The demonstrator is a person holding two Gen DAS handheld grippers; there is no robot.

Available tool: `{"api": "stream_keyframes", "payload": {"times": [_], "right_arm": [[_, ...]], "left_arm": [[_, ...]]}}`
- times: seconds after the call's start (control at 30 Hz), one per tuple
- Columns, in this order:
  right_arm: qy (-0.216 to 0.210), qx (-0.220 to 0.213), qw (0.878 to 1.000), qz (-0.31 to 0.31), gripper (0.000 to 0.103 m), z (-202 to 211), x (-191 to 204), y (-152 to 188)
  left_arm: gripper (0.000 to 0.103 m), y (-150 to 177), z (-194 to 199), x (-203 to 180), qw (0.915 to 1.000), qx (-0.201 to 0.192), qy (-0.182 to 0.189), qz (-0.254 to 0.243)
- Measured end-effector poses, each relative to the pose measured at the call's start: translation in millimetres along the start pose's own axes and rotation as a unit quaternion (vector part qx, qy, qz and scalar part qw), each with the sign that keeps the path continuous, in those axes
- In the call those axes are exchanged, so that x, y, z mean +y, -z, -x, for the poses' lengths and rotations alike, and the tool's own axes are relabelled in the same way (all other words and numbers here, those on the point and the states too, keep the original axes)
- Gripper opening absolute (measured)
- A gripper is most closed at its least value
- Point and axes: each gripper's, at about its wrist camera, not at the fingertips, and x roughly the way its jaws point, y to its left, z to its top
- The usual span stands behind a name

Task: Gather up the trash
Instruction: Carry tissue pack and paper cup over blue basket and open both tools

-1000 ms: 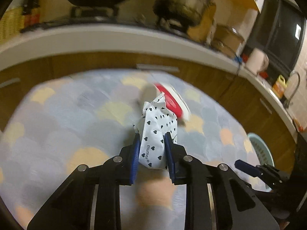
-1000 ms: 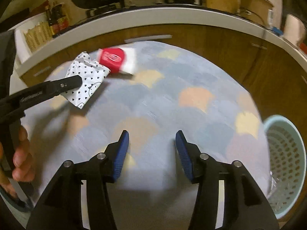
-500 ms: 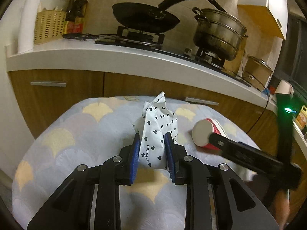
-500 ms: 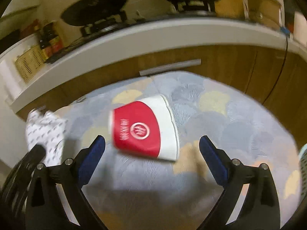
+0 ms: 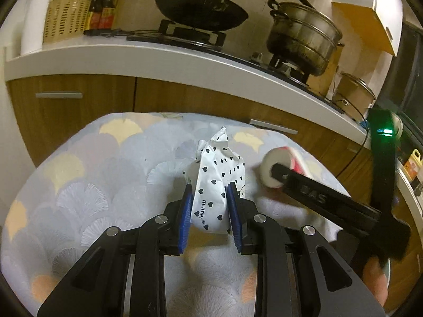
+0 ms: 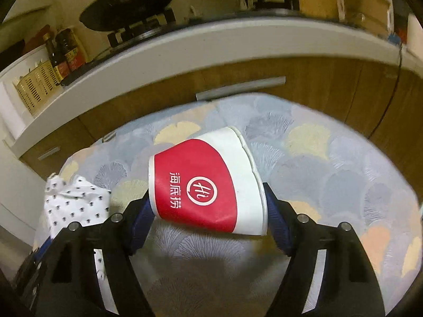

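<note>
Fingers, left gripper [image 5: 208,212]: we record both blue pads clamped on the white heart-print wrapper [image 5: 216,182], one pad on each flank, the crumpled top standing up past the tips above the patterned cloth [image 5: 105,174]. The printed word "mumer" shows on the lower part of the wrapper between the pads.

Fingers, right gripper [image 6: 208,206]: we record the jaws set wide, having just been closing, with the red-and-white paper cup [image 6: 203,187] between them. The cup lies on its side, base toward the left finger, rim toward the right finger. Both ends sit right at the pads; we cannot tell whether the pads press on it.

Item, paper cup: on the cloth, just right of the wrapper in the left wrist view [image 5: 277,166], partly hidden there by the right gripper's black finger. Red band with white characters and a round logo faces up.

Item, wrapper, seen from the right wrist view [image 6: 76,203]: low at the left, beside the cup but apart from it.

Background, as seen from the left wrist: white countertop [image 5: 132,55] over wooden cabinet fronts; black frying pan [image 5: 201,10] and steel pot [image 5: 301,34] on the hob; yellow slotted basket [image 5: 66,19] and dark bottles [image 5: 105,2] at the left end.
</note>
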Motion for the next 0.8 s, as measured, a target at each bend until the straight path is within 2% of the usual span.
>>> {"api": "stream_keyframes", "payload": {"times": [0.13,0.27,0.4,0.5,0.67,0.8], "right_arm": [[0.01,-0.017,1.0,-0.022,0.071,33.7,-18.9,18.5],[0.045,-0.041,0.997,-0.056,0.071,93.7,-60.0,45.4],[0.103,-0.07,0.99,-0.061,0.071,161.0,-99.7,63.8],[0.15,-0.083,0.983,-0.06,0.071,202.2,-128.7,75.3],[0.208,-0.076,0.971,-0.092,0.071,240.1,-192.6,102.9],[0.219,-0.062,0.964,-0.138,0.071,246.1,-239.2,120.8]], "left_arm": [[0.024,-0.4,5.1,-9.2,0.9997,-0.007,0.017,-0.017],[0.025,3.3,16.5,-25.1,0.9976,-0.021,0.043,-0.05],[0.025,8.8,25.6,-42.1,0.9931,-0.024,0.082,-0.081],[0.025,15.8,33.6,-66.0,0.9869,-0.006,0.121,-0.106],[0.026,34.0,56.8,-136.9,0.9667,0.033,0.198,-0.159],[0.027,52.6,64.2,-203.4,0.9406,0.067,0.262,-0.206]]}}
